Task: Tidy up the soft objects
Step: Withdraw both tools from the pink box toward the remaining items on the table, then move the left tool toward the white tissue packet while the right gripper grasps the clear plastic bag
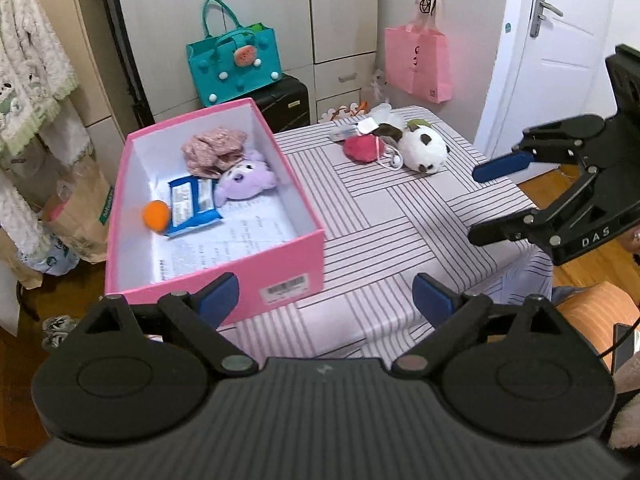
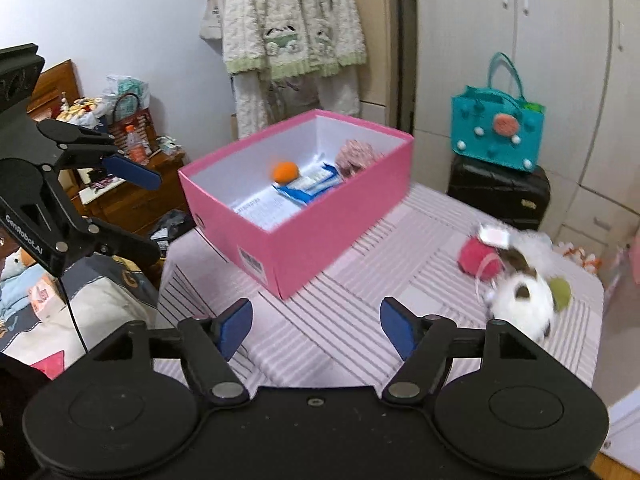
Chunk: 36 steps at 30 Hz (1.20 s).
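— Blue-padded left gripper (image 1: 325, 300): how wide?
— Spread, empty, hovering before the pink box (image 1: 280, 256). Right gripper (image 2: 316, 328) likewise gapes, holding nothing
— And the panda plush (image 1: 424, 152)?
— Lying on the striped table (image 1: 400, 232), beside the red pouch (image 1: 362, 148)

Your pink box (image 1: 224, 276) sits open at centre-left of the left wrist view. Inside it: an orange ball (image 1: 157, 216) at left, a blue wipes pack (image 1: 192, 204) lying flat, a purple plush (image 1: 246, 180), and a crumpled pink cloth (image 1: 214, 152) at the far end. Upper right of centre, a red pom (image 1: 362, 147) touches a white panda plush (image 1: 424, 150) lying on its side.
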{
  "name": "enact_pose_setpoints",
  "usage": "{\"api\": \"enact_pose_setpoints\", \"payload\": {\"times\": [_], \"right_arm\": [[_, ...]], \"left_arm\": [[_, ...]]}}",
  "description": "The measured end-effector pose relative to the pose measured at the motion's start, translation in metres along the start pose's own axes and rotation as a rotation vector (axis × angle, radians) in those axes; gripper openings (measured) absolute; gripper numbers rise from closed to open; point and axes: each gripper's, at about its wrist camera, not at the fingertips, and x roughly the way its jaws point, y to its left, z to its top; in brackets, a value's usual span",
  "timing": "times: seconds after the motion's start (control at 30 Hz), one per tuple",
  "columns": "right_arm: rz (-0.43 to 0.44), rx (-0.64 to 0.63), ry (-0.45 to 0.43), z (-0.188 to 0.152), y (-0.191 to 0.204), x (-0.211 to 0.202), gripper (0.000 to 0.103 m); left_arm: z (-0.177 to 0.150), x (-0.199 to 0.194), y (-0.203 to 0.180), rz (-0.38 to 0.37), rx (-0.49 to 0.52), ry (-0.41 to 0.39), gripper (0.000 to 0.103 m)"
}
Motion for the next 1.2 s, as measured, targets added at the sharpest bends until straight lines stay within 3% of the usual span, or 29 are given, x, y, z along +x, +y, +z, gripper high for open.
{"api": "enact_pose_setpoints", "payload": {"times": [0.27, 0.6, 0.93, 1.2], "right_arm": [[-0.073, 0.032, -0.02, -0.038, -0.019, 0.004, 0.075], [-0.193, 0.011, -0.077, -0.072, -0.05, 0.022, 0.075], [-0.238, 0.147, -0.192, -0.072, -0.114, 0.014, 0.075], [-0.315, 0.211, -0.238, -0.047, -0.169, 0.018, 0.075]], "left_arm": [[-0.007, 0.025, -0.026, 0.002, 0.029, -0.067, 0.094], [0.001, 0.071, -0.042, -0.047, -0.022, -0.167, 0.094], [0.04, 0.1, -0.074, -0.098, -0.057, -0.246, 0.094], [0.085, 0.138, -0.093, 0.007, -0.089, -0.315, 0.093]]}}
